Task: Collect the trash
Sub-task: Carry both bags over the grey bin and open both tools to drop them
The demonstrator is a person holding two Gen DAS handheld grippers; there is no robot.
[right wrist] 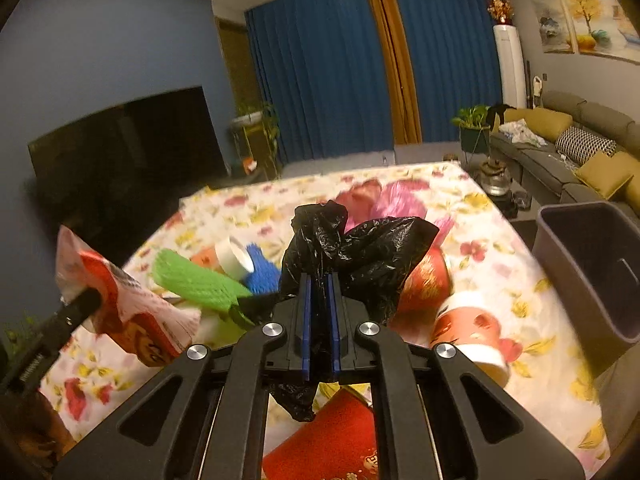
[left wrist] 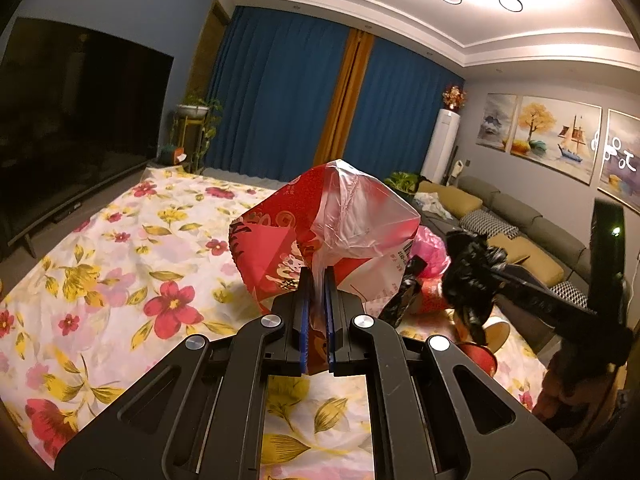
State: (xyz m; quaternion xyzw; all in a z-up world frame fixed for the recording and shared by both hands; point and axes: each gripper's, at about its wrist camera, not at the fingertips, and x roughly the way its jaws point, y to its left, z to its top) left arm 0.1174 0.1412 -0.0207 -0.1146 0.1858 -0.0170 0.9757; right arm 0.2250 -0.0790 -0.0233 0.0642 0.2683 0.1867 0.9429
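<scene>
Left wrist view: left gripper point(left wrist: 318, 276) fingers clamped on red-and-white wrapper point(left wrist: 320, 232), held above floral counter point(left wrist: 120, 264). Right gripper point(right wrist: 319, 280) fingers pinch crumpled black bag point(right wrist: 360, 252); grey bin point(right wrist: 592, 264) right of them

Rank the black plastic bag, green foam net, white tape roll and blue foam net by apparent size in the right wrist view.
1. black plastic bag, though nearest the camera
2. green foam net
3. white tape roll and blue foam net look alike; the blue one is partly hidden.
</scene>
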